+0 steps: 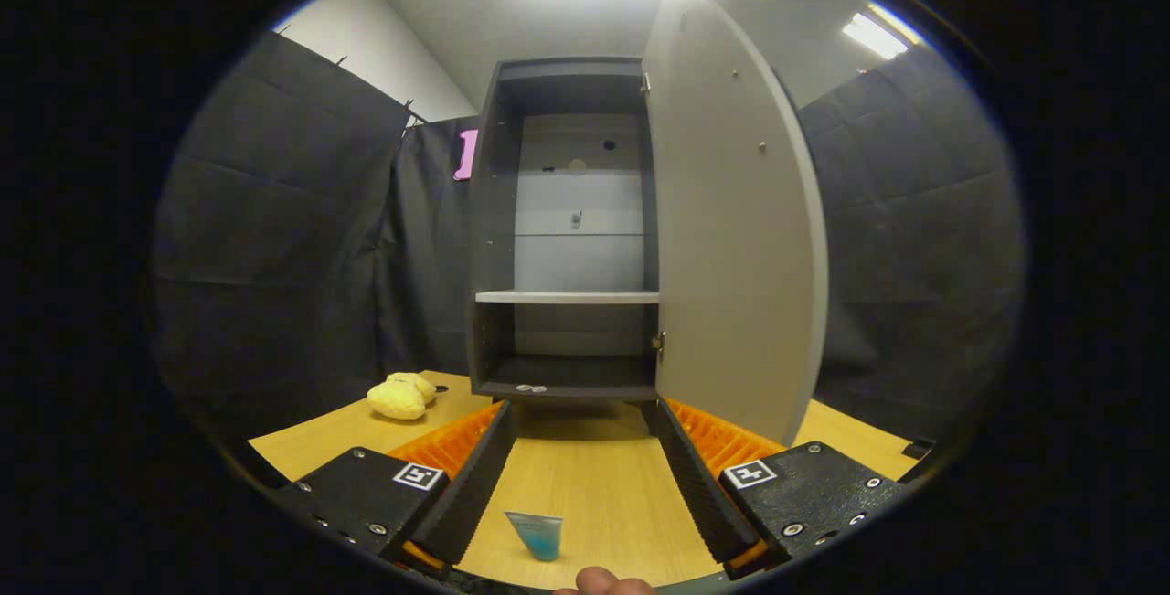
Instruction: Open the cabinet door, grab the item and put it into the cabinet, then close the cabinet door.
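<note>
Looking ahead along my gripper, I find its two black ribbed fingers spread wide apart and pressing on nothing, with bare wooden tabletop between them. Orange backing shows behind each finger, and each black finger mount carries a small square marker. A small clear cup with blue content sits on the table between the fingers, close to their base, touching neither. A fingertip of the person's hand shows just behind the cup. Beyond the fingertips stands the dark grey cabinet, resting on the table. Its pale door is swung fully open on the right-hand hinges and stands edge-on toward me. Inside I note a light shelf across the middle, a dark floor panel below it, and a pale back wall with a few holes. Something small and pale lies at the front lip of the cabinet floor; I cannot tell what it is. The yellow plush toy lies on the table outside the cabinet, just beside its lower left corner and well beyond my left finger.
</note>
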A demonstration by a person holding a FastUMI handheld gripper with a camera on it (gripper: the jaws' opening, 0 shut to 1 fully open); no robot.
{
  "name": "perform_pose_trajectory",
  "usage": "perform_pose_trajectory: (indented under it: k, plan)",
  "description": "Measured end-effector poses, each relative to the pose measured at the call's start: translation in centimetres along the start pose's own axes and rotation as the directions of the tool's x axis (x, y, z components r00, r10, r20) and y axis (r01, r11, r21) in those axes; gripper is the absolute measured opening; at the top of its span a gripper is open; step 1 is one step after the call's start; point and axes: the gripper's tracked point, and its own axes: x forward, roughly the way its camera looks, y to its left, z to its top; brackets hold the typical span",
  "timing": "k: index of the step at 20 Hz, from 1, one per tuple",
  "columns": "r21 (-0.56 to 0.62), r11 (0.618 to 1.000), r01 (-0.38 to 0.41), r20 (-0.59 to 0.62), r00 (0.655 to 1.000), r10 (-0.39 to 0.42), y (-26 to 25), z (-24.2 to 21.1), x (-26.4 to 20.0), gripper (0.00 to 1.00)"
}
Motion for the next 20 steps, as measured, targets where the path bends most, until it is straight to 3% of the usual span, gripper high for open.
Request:
perform_pose_trajectory:
  k: [7, 11, 16, 18, 20]
  plan:
    - [0.018, 1.0, -0.001, -0.1, 0.995, 0.003, 2.1, -10.3, 3.1, 0.95]
    - [-0.051, 0.999, -0.004, -0.134, 0.991, -0.003, 2.4, -14.6, 2.3, 0.95]
    - [-0.051, 0.999, -0.011, -0.239, 0.971, -0.001, 3.2, -20.2, 2.4, 0.95]
    - [-0.061, 0.998, 0.003, -0.245, 0.969, -0.018, 2.6, -20.6, 2.8, 0.89]
    - [-0.099, 0.994, -0.035, -0.248, 0.969, 0.009, 3.0, -21.3, 3.3, 0.6]
